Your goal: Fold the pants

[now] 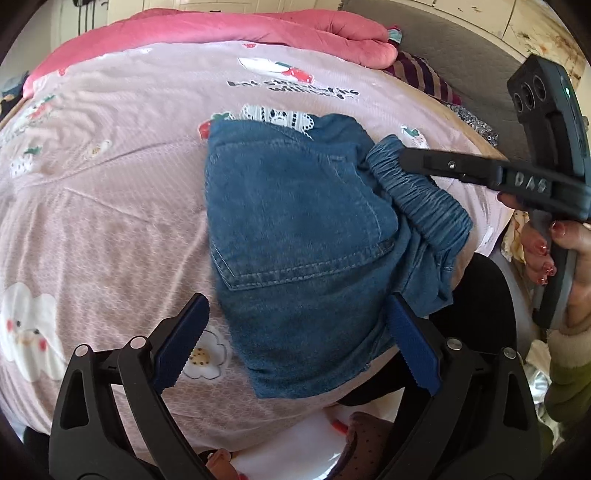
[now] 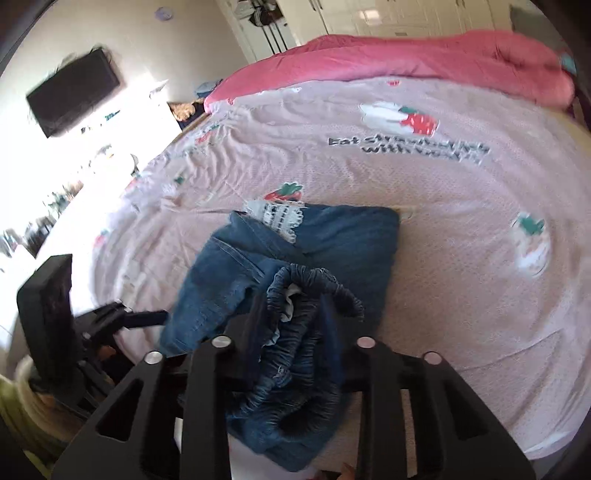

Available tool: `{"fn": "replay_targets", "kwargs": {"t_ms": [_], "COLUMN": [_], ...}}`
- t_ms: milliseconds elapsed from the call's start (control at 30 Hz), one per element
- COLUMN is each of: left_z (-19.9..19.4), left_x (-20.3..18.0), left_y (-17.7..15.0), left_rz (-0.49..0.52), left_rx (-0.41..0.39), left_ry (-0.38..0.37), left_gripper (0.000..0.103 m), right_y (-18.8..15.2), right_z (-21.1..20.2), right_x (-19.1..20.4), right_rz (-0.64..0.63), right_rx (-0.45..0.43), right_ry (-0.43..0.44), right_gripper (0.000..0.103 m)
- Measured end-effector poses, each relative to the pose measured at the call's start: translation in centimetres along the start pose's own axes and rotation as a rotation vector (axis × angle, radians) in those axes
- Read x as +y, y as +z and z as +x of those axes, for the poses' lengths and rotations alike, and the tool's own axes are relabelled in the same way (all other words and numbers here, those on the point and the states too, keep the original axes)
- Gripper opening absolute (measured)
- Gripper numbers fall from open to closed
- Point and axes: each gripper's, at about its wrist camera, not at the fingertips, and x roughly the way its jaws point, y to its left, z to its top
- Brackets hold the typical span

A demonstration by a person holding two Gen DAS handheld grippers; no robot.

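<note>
here we have the small blue denim pants [image 1: 295, 236], folded into a compact bundle, lying on the pale pink bedspread with strawberry and flower prints [image 1: 110, 192], near the bed's front edge. a strip of white lace trim [image 1: 280, 116] peeks out at the far edge of the pants. our left gripper [image 1: 295, 343], with its blue ridged pads, hangs just above the near end of the pants with its jaws standing wide apart; we see denim between them, but the pads do not press on it. our right gripper [image 1: 402, 160] reaches in from the right side of the pants and is clamped on the gathered elastic waistband [image 1: 417, 195], which it lifts a little off the rest of the bundle; in the right wrist view the bunched waistband fills the gap between the black fingers. a hand with red painted nails [image 1: 565, 254] grips its handle. beyond the pants, at the far side of the bedspread, lies a rolled bright pink quilt [image 1: 229, 29].
</note>
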Motion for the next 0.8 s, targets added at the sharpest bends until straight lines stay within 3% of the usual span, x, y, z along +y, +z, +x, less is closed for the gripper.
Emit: {"fn": "replay_targets", "kwargs": {"t_ms": [167, 333, 367, 500, 567, 633, 800], "left_z": [0.6, 1.2, 1.0, -1.1, -2.0, -2.8, -4.0], "left_x": [-0.4, -0.6, -0.6, -0.4, -0.4, -0.3, -0.1], "left_y": [-0.2, -0.3, -0.2, 0.1, 0.4, 0.6, 0.8], "left_rz": [0.004, 0.009, 0.009, 0.001, 0.001, 0.007, 0.005], "left_rx": [0.007, 0.012, 0.01, -0.028, -0.052, -0.078, -0.117], "left_ry": [0.001, 0.015, 0.015, 0.011, 0.021, 0.052, 0.107], "left_gripper": [0.092, 0.093, 0.093, 0.093, 0.093, 0.093, 0.093], "right_y": [-2.3, -2.6, -2.5, -2.7, -3.1, -3.6, -4.3], "right_z": [0.7, 0.2, -0.5, -3.6, -4.5, -5.1, -5.8], "right_x": [-1.7, -1.4, -1.1, -0.3, 0.0, 0.2, 0.2], "right_rz": [0.035, 0.029, 0.031, 0.02, 0.012, 0.012, 0.049], "right_rx": [-0.002, -0.015, -0.026, -0.102, -0.118, -0.122, -0.136], "right_ry": [-0.003, -0.012, -0.008, 0.004, 0.01, 0.018, 0.053], "right_gripper": [0.026, 0.028, 0.031, 0.06, 0.062, 0.072, 0.084]}}
